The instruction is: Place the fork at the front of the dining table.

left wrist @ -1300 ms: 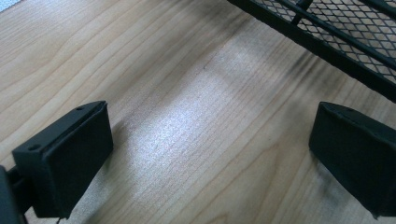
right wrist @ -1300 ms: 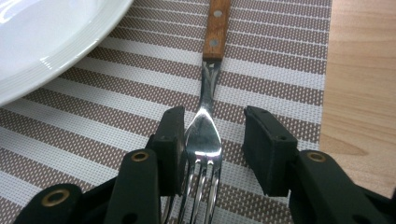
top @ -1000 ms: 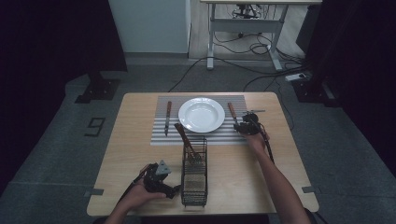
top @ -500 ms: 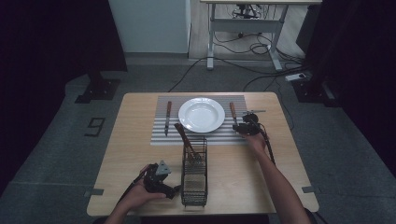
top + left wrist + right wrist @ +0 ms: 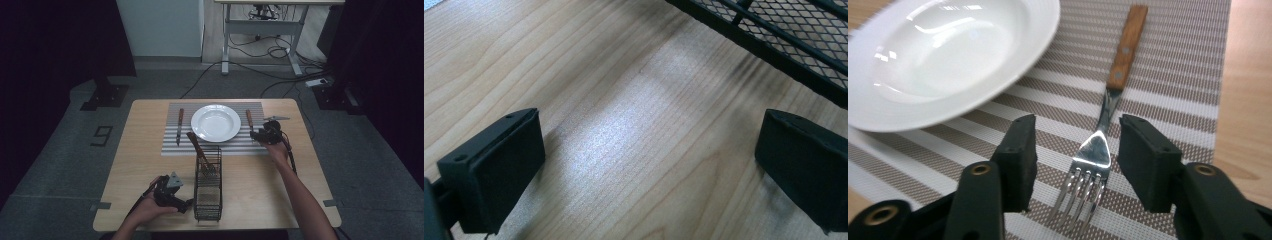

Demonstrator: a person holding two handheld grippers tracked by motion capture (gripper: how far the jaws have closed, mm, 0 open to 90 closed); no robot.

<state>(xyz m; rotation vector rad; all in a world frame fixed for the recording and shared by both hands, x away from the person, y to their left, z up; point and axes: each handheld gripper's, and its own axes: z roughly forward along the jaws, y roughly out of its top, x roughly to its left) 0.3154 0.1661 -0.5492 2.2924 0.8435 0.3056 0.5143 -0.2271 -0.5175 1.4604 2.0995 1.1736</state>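
Note:
A wooden-handled fork (image 5: 1098, 150) lies on the striped placemat (image 5: 1173, 75) to the right of the white plate (image 5: 948, 55), tines toward the camera. My right gripper (image 5: 1075, 155) straddles the fork's neck. Its jaws have just been opening, and the pads stand clear of the metal on both sides. From above, that gripper (image 5: 257, 135) sits at the near end of the fork (image 5: 248, 120), beside the plate (image 5: 216, 122). My left gripper (image 5: 649, 170) is open over bare wood with nothing between its pads, right next to the black wire basket (image 5: 784, 40).
A knife (image 5: 180, 125) lies on the placemat (image 5: 170, 142) left of the plate. The wire basket (image 5: 207, 195) stands at the near middle of the table with a wooden-handled utensil (image 5: 199, 150) leaning out of its far end. My left gripper (image 5: 187, 204) rests by its near left corner.

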